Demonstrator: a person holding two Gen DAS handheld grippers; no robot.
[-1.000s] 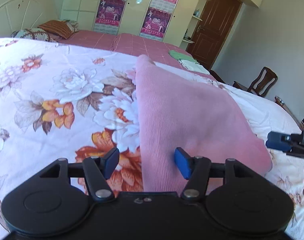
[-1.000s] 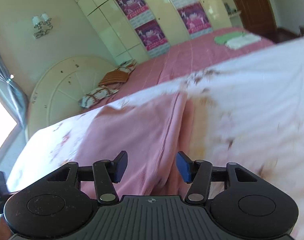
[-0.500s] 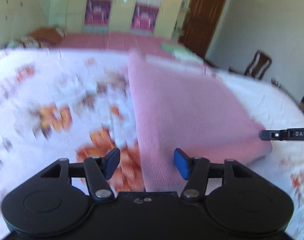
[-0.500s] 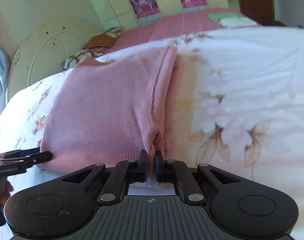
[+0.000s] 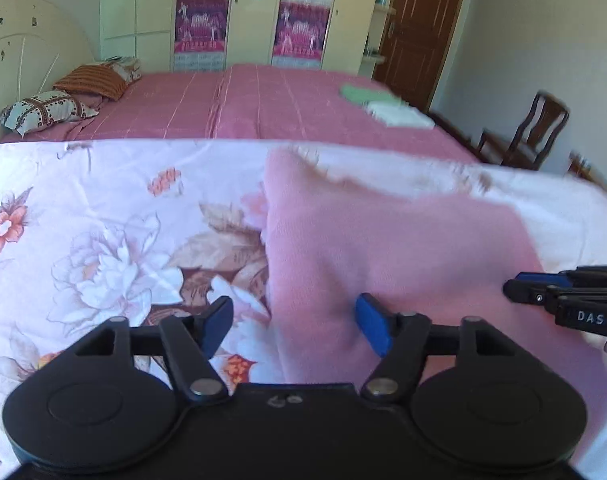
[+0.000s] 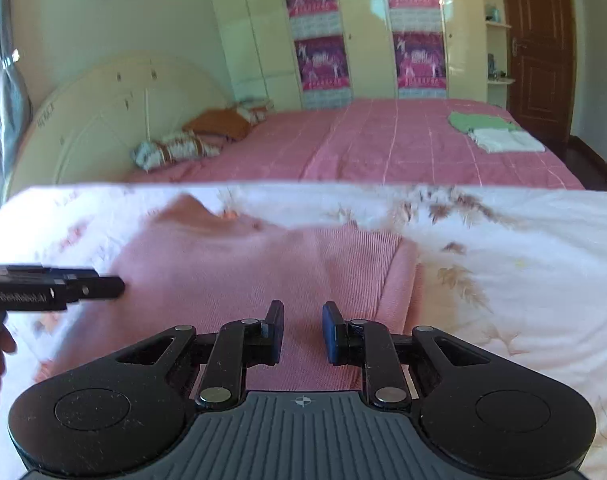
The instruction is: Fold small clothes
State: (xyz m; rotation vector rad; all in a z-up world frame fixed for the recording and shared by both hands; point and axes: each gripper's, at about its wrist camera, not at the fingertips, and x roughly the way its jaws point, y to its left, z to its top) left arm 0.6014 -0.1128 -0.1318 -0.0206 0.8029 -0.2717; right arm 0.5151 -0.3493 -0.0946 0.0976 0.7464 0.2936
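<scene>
Jaws opening above folded pink ribbed garment.

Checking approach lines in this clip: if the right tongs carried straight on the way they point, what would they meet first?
Most likely the pink garment lying on the floral sheet. The right tongs are opening, angled down over its near part, with nothing pinched between them. Depth is hard to judge through the fisheye.

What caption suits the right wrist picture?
Right gripper opening over a folded pink garment on a floral sheet.
</scene>
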